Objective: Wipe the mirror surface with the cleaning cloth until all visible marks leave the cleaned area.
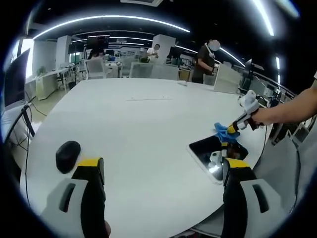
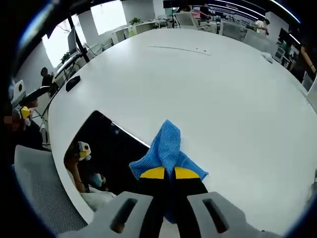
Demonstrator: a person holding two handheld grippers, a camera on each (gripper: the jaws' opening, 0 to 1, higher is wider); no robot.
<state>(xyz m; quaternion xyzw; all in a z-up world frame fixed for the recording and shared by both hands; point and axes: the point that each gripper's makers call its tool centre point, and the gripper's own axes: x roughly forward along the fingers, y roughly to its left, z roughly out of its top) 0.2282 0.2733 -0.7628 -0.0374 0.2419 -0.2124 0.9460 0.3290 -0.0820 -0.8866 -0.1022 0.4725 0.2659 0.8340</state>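
Right gripper (image 2: 165, 173) pinches cloth (image 2: 166, 148), hiding mirror (image 2: 106, 144) edge

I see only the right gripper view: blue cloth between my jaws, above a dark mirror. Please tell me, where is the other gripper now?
Observer: The left gripper hangs above the white table, jaws open and holding nothing, apart from the mirror.
Operator: Is something on the table near it?
Observer: Yes, a black mouse lies near its left jaw, far from the mirror.
Operator: From that side, where does my cloth sit?
Observer: The blue cloth, shut in the right gripper, is at the mirror's far edge.
Operator: Are people behind?
Observer: Yes, a person in dark clothes stands past the far end of the table.
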